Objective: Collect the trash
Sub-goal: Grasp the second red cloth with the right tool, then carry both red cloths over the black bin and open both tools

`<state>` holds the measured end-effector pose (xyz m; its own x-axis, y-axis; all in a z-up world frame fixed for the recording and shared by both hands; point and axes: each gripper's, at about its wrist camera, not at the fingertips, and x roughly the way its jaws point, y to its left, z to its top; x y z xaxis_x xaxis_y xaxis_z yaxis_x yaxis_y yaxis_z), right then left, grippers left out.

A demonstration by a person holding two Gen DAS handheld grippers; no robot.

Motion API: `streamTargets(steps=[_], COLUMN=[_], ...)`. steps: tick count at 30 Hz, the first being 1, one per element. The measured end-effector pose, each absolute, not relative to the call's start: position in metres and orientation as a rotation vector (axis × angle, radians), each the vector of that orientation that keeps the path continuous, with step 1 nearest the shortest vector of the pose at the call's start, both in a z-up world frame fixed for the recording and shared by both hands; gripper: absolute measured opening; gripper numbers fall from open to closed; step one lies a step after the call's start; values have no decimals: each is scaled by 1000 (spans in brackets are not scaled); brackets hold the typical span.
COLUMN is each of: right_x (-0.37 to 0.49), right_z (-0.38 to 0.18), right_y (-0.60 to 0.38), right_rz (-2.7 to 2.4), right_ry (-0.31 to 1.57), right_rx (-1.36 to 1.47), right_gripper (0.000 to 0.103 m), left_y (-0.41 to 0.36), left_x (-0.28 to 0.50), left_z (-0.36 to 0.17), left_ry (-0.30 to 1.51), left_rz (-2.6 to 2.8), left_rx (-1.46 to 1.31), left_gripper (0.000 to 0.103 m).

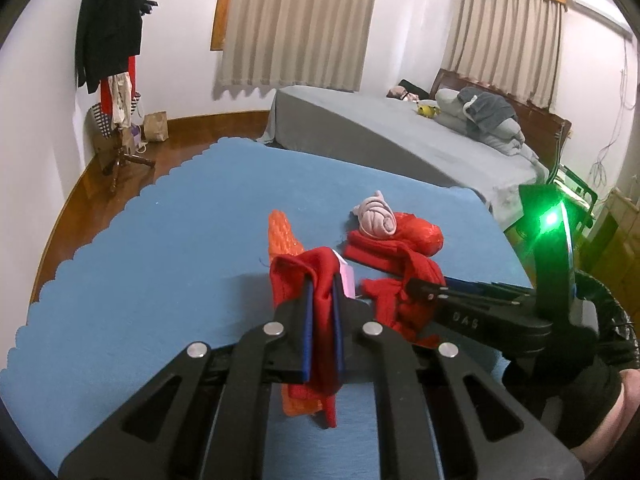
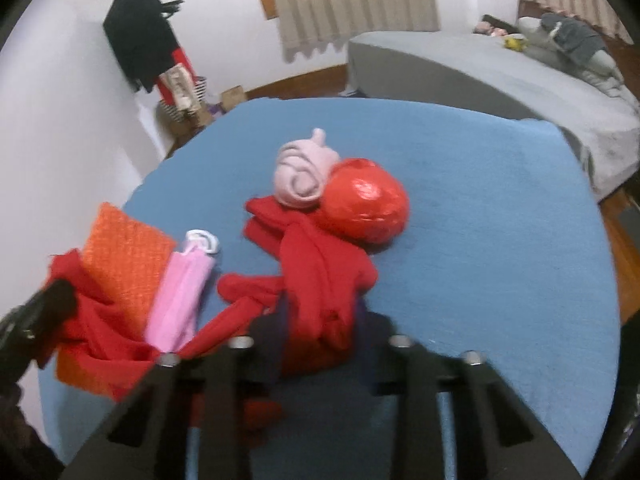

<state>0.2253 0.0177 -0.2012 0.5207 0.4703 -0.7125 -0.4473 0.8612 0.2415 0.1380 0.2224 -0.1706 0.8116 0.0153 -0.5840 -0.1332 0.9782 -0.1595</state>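
A long red cloth (image 1: 320, 276) (image 2: 320, 264) lies across a blue mat (image 1: 180, 220) (image 2: 480, 220). My left gripper (image 1: 322, 292) is shut on one end of it, and it hangs down between the fingers. My right gripper (image 2: 320, 320) is shut on another part of the same cloth; it also shows in the left wrist view (image 1: 416, 290). An orange mesh sheet (image 1: 282, 236) (image 2: 124, 256) and a pink packet (image 2: 180, 296) lie under and beside the cloth. A rolled pink sock (image 1: 376, 218) (image 2: 302, 176) and a shiny red plastic ball (image 1: 420, 234) (image 2: 368, 204) sit behind.
A grey bed (image 1: 400, 136) (image 2: 480, 80) stands behind the mat on the right. A coat stand with dark clothes (image 1: 112, 32) (image 2: 144, 40) and bags is at the far left on the wooden floor. A green light (image 1: 552, 220) glows on my right gripper's body.
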Motion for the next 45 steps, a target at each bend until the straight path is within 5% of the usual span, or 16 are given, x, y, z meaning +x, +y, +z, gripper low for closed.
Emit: streamTargets(steps=[20, 45], right_x=[161, 121], right_z=[-99, -66], right_y=[-46, -125], right_rz=[623, 526], right_ry=[650, 581], right_rx=[99, 105], right_gripper=[14, 14], left_y=[186, 102], left_x=[116, 103], left_z=[-116, -91], left_ry=[501, 470], left_rz=[13, -169], left_rx=[-176, -142], left_gripper=[8, 8])
